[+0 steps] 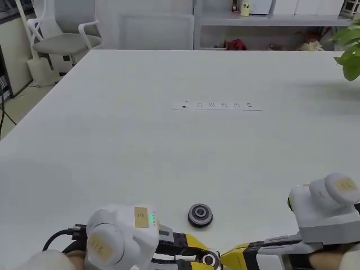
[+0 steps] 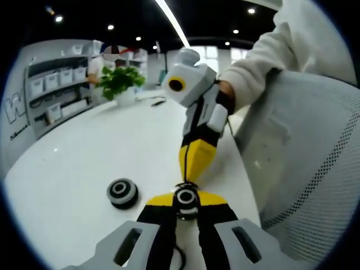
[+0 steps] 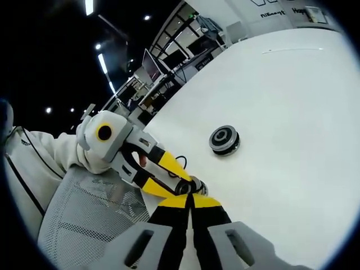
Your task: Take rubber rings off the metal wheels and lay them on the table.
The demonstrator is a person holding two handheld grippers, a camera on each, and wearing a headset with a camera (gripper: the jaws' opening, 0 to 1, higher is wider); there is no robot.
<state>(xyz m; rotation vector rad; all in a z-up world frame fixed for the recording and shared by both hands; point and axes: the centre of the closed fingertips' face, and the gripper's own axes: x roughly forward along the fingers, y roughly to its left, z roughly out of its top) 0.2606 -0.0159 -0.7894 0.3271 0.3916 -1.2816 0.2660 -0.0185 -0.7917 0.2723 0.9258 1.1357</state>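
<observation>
A small metal wheel [image 1: 209, 259] with a dark rubber ring is held just above the table's near edge, between both grippers. My left gripper [image 1: 202, 255] comes in from the left and is shut on this wheel [image 2: 185, 198], its yellow jaw tips on either side. My right gripper [image 1: 224, 260] reaches in from the right, its jaws pressed nearly together at the wheel's rim [image 3: 195, 185], where the ring sits. A second wheel [image 1: 199, 215] with its black ring on lies flat on the white table [image 1: 169, 152], a little beyond the grippers.
A flat white power strip [image 1: 216, 106] lies at mid-table. A plant [image 1: 351, 50] stands at the far right edge, and a white chair [image 1: 62, 39] beyond the far left corner. Behind the grippers is the person's mesh chair [image 2: 315, 169].
</observation>
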